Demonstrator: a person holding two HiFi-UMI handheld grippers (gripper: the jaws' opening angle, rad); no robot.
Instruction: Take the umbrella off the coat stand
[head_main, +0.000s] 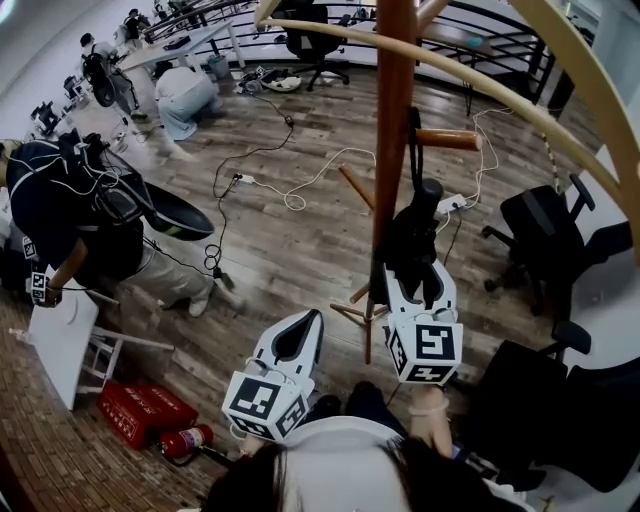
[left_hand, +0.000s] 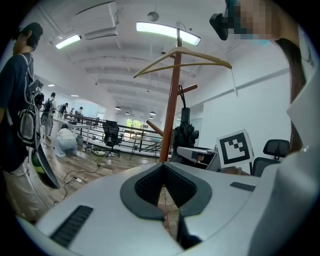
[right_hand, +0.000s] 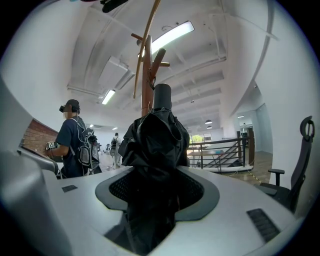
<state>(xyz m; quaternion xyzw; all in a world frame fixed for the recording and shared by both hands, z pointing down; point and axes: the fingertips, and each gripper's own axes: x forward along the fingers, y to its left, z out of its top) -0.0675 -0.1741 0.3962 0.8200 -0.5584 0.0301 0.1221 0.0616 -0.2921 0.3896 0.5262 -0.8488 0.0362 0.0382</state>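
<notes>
The black folded umbrella (head_main: 410, 240) hangs beside the brown wooden coat stand (head_main: 395, 120), its strap running up toward a short peg (head_main: 447, 139). My right gripper (head_main: 418, 275) is shut on the umbrella's bundled fabric, which fills the jaws in the right gripper view (right_hand: 155, 145); the handle end sticks up in front of the stand's pole (right_hand: 145, 85). My left gripper (head_main: 313, 318) hangs lower left of the stand, jaws together and holding nothing. In the left gripper view the umbrella (left_hand: 184, 134) and the stand (left_hand: 170, 110) are ahead and to the right of the left gripper (left_hand: 162, 167).
A person with a backpack (head_main: 60, 210) stands at the left. Black office chairs (head_main: 545, 235) crowd the right. A white stool (head_main: 65, 340), a red crate (head_main: 140, 410) and a fire extinguisher (head_main: 185, 440) lie lower left. Cables (head_main: 290, 190) trail over the wooden floor.
</notes>
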